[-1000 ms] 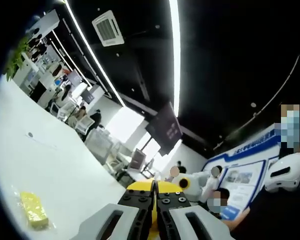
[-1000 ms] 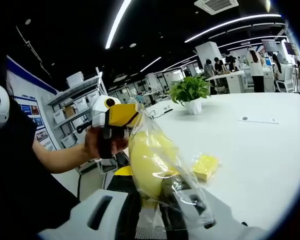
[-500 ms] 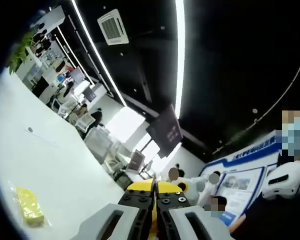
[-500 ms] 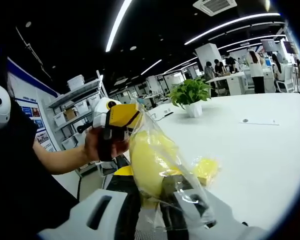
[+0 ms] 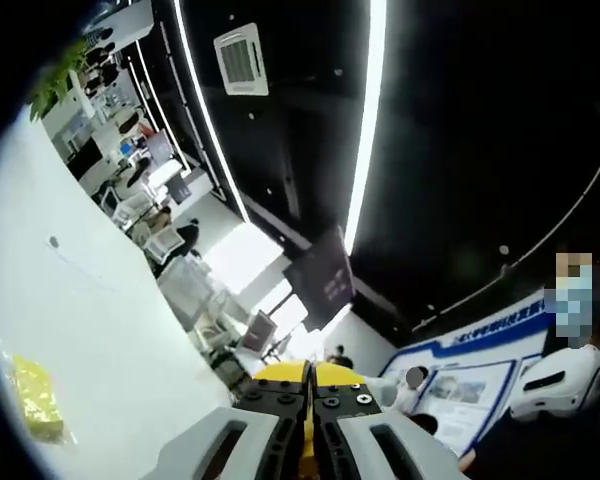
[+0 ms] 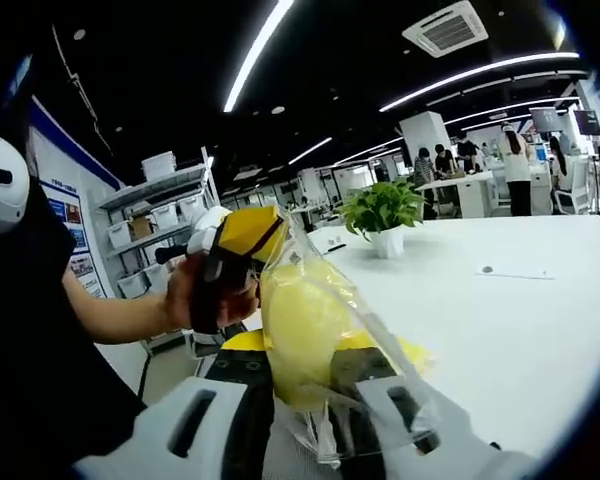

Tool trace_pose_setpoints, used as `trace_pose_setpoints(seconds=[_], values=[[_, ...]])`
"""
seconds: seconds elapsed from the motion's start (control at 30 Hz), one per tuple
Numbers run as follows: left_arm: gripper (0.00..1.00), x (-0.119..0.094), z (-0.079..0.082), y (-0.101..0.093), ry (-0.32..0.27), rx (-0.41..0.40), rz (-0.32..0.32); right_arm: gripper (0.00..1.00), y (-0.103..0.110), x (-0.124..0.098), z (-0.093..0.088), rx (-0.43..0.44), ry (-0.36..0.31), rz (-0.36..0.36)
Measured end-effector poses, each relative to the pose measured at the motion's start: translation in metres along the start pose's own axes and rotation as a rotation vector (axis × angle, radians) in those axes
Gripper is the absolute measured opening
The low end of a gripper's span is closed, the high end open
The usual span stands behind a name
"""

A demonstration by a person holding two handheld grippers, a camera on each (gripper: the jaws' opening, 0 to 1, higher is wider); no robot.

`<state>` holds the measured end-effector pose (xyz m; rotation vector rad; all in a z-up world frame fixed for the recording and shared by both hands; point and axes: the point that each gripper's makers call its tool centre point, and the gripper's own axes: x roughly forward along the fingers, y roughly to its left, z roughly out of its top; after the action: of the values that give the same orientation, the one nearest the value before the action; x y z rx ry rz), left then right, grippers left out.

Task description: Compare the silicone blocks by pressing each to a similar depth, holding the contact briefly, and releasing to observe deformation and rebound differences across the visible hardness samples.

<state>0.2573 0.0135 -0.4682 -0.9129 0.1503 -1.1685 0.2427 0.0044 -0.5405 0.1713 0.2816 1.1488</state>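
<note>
A yellow silicone block [image 6: 302,325] in a clear plastic bag [image 6: 365,335] stands between my right gripper's [image 6: 305,378] jaws, which are shut on it. A hand holds my left gripper [image 6: 242,236] up at the left of the right gripper view, its yellow jaws pinched on the bag's top corner. In the left gripper view my left gripper [image 5: 310,398] looks shut, and the bag is hidden from that camera. A second bagged yellow block [image 5: 34,398] lies on the white table [image 5: 100,330]; it also peeks out behind the held bag [image 6: 412,350].
A potted plant [image 6: 381,205] stands far back on the white table [image 6: 520,320]. A person's dark sleeve and arm [image 6: 90,320] take up the left side. Shelves with boxes [image 6: 155,190] stand behind. People sit at distant desks.
Both views have tilted a little upward with the hands. The bagged block stays held between the two grippers, and the block on the table has not moved.
</note>
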Motion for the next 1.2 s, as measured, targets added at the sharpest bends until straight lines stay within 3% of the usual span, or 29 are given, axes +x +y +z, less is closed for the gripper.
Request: trace_pose_setpoints(seconds=[0.2,0.33,0.6,0.77,0.93,1.13,1.2], values=[[0.0,-0.001,0.0,-0.001,0.002,0.02,0.003,0.2,-0.002,0.002,-0.001,0.001,-0.033,-0.008],[0.0,-0.004,0.0,-0.002,-0.001,0.032,0.0,0.3,-0.009,-0.001,0.01,0.018,-0.106,-0.032],[0.0,-0.008,-0.003,0.011,-0.002,0.025,0.035,0.42,-0.025,-0.012,0.008,0.001,-0.12,-0.102],[0.0,-0.01,-0.002,0.025,-0.016,0.003,0.063,0.47,-0.04,-0.024,-0.008,0.014,-0.111,-0.169],[0.0,-0.009,-0.009,0.039,0.011,-0.007,0.085,0.45,-0.05,-0.034,-0.029,0.026,-0.087,-0.237],[0.0,-0.008,-0.021,0.056,0.017,-0.045,0.102,0.48,-0.073,-0.052,-0.053,0.017,-0.112,-0.399],[0.0,-0.007,-0.022,0.059,0.014,-0.052,0.103,0.47,-0.078,-0.055,-0.059,0.068,-0.132,-0.409]])
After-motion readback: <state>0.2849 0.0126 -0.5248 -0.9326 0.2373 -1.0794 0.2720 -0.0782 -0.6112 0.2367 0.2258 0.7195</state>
